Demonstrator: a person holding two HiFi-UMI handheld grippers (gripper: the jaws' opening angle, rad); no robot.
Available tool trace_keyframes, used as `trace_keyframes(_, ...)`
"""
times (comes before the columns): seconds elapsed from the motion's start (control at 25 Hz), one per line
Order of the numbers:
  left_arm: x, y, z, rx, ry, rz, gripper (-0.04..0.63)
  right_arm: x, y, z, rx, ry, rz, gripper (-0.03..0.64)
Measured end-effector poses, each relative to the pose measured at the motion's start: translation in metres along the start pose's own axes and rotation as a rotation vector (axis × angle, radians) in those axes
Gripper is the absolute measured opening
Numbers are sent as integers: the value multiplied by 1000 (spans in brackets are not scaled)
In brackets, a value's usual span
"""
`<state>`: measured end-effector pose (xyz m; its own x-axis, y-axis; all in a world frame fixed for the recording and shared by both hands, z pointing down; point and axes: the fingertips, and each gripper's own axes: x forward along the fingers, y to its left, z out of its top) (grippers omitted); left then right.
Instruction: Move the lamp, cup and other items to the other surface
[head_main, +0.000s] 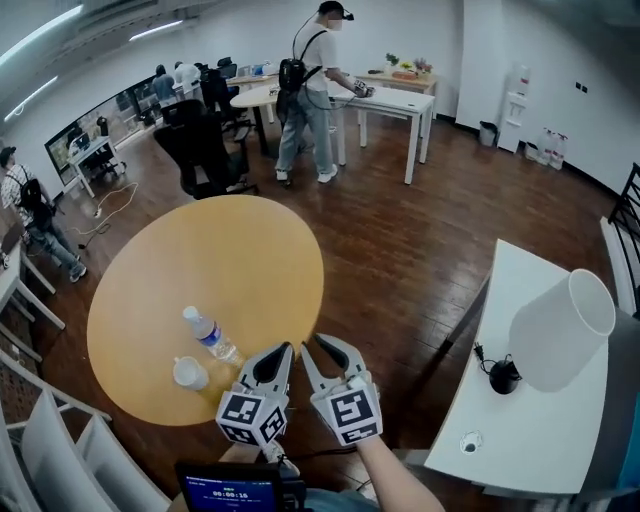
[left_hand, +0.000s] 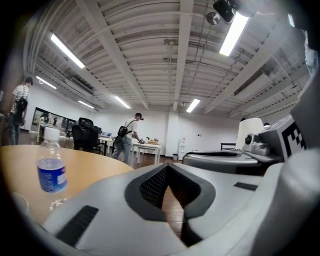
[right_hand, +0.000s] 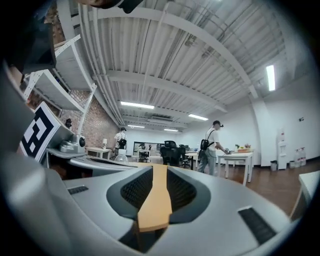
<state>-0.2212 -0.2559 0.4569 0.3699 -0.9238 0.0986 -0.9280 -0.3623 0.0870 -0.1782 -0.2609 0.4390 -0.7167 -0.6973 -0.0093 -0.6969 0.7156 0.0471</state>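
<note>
Round wooden surface (head_main: 200, 260) up front: cup (head_main: 189, 373) and water bottle (head_main: 210, 336) sit just left of the closed, empty left hand-held gripper (head_main: 285, 350). Right hand-held gripper (head_main: 320, 345) is barely apart, empty. Lamp (head_main: 560, 330) sits on the white surface (head_main: 520, 440), well off to its right.

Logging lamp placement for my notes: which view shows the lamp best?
Head view: the lamp shows clearly from above, resting on the white table. The left gripper view catches only what seems to be its shade, far off; the right gripper view misses it.

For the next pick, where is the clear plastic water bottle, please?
Head view, lower left: the clear bottle stands on the round wooden table beside the white cup.
</note>
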Motion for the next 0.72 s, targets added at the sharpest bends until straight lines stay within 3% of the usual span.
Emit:
trace_keyframes(0.36, 48, -128, 5, 9, -5, -263, 12, -105, -75, 4, 4, 3, -247, 38)
trace_keyframes(0.72, 60, -182, 1, 15, 24, -368, 11, -154, -98, 3, -16, -13, -343, 38)
